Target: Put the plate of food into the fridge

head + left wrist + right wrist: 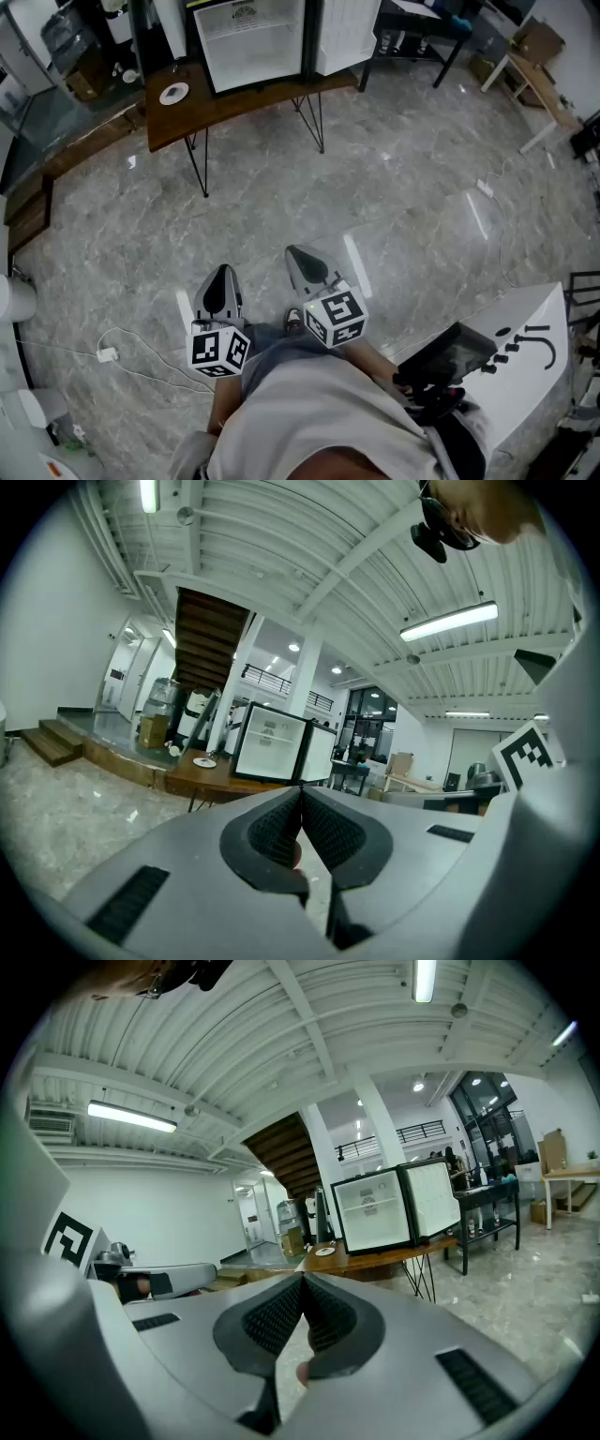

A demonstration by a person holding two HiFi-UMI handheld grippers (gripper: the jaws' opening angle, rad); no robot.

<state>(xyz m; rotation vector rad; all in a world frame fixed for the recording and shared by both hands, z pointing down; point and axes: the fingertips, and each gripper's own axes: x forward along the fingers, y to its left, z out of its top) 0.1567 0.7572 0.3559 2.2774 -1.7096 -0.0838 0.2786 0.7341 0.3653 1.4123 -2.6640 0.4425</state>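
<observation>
A small white plate of food (pixel 173 93) sits on the long wooden table (pixel 234 103), just left of the white mini fridge (pixel 248 42), whose door (pixel 347 33) stands open to the right. Both grippers are held low in front of the person, far from the table across the marble floor. My left gripper (pixel 222 272) and right gripper (pixel 296 253) are shut with nothing between their jaws. The left gripper view shows the closed tips (pixel 301 794), the fridge (pixel 270 752) and the plate (pixel 203 762) far off. The right gripper view shows the same: shut tips (pixel 302 1282), fridge (pixel 375 1211), plate (pixel 325 1252).
The table stands on thin black hairpin legs (pixel 199 164). A white cable with a plug block (pixel 106 354) lies on the floor at the left. A white console with black knobs (pixel 525 356) stands at the lower right. Wooden steps (pixel 28 211) run along the left wall.
</observation>
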